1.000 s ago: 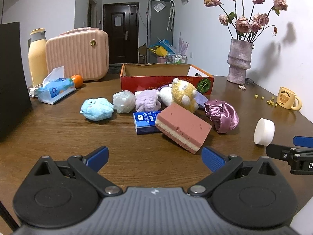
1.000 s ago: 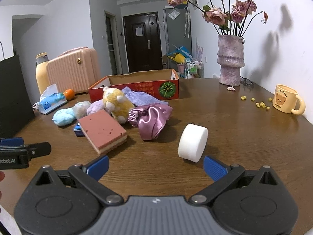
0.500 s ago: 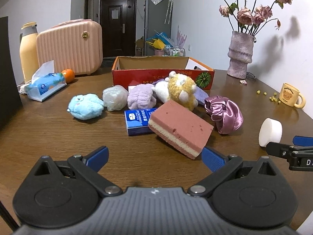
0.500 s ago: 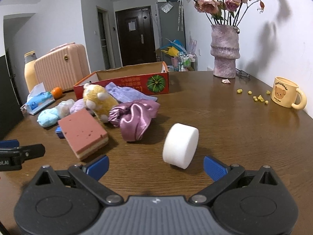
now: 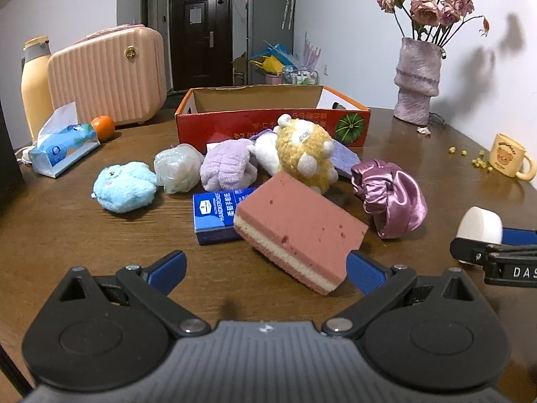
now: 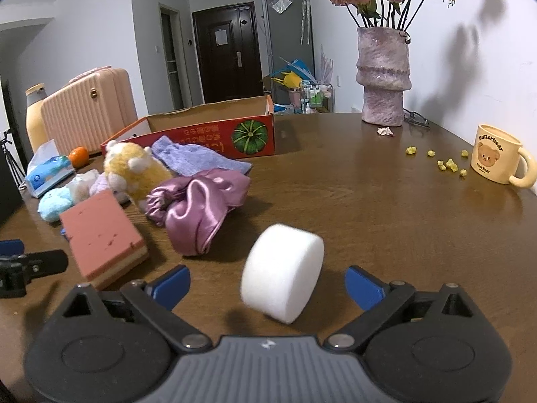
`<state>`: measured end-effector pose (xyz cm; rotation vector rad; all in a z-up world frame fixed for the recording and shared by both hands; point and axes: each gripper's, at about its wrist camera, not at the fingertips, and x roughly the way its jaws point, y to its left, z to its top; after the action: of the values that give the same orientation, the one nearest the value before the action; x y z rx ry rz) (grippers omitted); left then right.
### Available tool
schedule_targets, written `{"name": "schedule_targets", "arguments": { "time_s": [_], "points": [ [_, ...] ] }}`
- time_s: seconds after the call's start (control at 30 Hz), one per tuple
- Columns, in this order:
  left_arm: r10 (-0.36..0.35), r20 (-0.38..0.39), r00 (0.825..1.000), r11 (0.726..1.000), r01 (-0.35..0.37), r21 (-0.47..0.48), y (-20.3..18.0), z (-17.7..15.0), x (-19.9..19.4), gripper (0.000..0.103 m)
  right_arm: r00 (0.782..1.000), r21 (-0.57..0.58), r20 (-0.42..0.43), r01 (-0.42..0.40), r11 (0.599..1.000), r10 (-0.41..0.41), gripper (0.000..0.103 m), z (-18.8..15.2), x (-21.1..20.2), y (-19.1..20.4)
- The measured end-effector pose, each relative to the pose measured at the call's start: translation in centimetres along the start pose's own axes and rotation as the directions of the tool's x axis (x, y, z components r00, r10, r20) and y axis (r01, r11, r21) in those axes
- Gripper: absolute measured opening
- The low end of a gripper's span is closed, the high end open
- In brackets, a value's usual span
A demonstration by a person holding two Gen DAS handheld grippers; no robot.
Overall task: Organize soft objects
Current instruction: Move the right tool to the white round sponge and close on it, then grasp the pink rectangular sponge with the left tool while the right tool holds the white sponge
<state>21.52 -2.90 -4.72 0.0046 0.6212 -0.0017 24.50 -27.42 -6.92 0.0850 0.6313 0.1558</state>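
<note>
Your right hand-held gripper (image 6: 266,283) is spread wide, and the white foam puck (image 6: 282,271) stands on its edge on the desk (image 6: 369,208) between the two blue fingertips (image 6: 364,287), touching neither. I judge you are in the approach of a first pick: nothing soft looks to be in the red cardboard box (image 6: 208,131) yet, so the sorting has barely begun. The next move calls for easing forward until the puck sits squarely between the pads, then closing gently, since foam this light may roll or tip away from a glancing touch.

Your left hand-held gripper (image 5: 266,268) is also open and holds nothing. The pink sponge (image 5: 298,226) lies just ahead of it, tilted, with one corner over the blue tissue pack (image 5: 214,213).

Beyond the sponge, toward the box, sit the purple satin bonnet (image 5: 392,198), the yellow plush (image 5: 307,154), a lilac cloth bundle (image 5: 226,166), a pale crumpled lump (image 5: 178,168) and the light blue plush (image 5: 124,188).

The inside of the box is hidden by its front wall in both views. A white plush and a purple cloth are mostly covered by the yellow plush, and you cannot tell what the sponge's raised end rests on.
</note>
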Motion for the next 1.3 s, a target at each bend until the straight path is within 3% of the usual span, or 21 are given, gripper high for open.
{"name": "schedule_targets", "arguments": {
  "time_s": [0.1,0.27,0.33,0.4,0.47,0.53,1.03,1.3],
  "points": [
    [0.013,0.0,1.0,1.0,-0.013,0.004,-0.4,0.3,0.5,0.103,1.0,-0.006,-0.013,0.005,1.0,-0.005,0.094,0.5,1.0,-0.4],
    [0.031,-0.002,1.0,1.0,-0.031,0.005,-0.9,0.7,1.1,0.103,1.0,0.004,-0.03,0.006,1.0,-0.006,0.078,1.0,2.4,-1.0],
    [0.039,-0.001,0.999,0.999,-0.039,0.006,-1.1,0.9,1.3,0.103,0.999,0.015,-0.035,-0.004,1.0,0.004,0.06,1.1,2.8,-1.3],
    [0.044,0.001,0.999,0.999,-0.044,0.008,-1.3,1.1,1.5,0.103,0.999,0.032,-0.043,-0.022,0.999,0.023,0.048,1.0,3.0,-1.5],
    [0.048,0.0,0.999,0.999,-0.048,0.013,-1.6,1.1,1.7,0.103,0.998,0.048,-0.043,-0.044,0.998,0.046,0.043,1.0,3.1,-1.8],
    [0.05,-0.004,0.999,0.999,-0.05,0.018,-1.8,1.1,1.9,0.103,0.997,0.06,-0.036,-0.061,0.996,0.063,0.03,0.9,3.1,-2.0],
    [0.055,-0.008,0.998,0.997,-0.054,0.05,-2.0,1.4,2.3,0.103,0.991,0.079,0.049,-0.131,0.988,0.127,0.029,0.8,2.1,-2.2],
    [0.039,-0.033,0.999,0.985,-0.033,0.167,-3.3,1.2,2.8,0.103,0.991,0.091,0.069,-0.118,0.989,0.112,0.029,0.8,1.8,-2.4]
  ]
}}
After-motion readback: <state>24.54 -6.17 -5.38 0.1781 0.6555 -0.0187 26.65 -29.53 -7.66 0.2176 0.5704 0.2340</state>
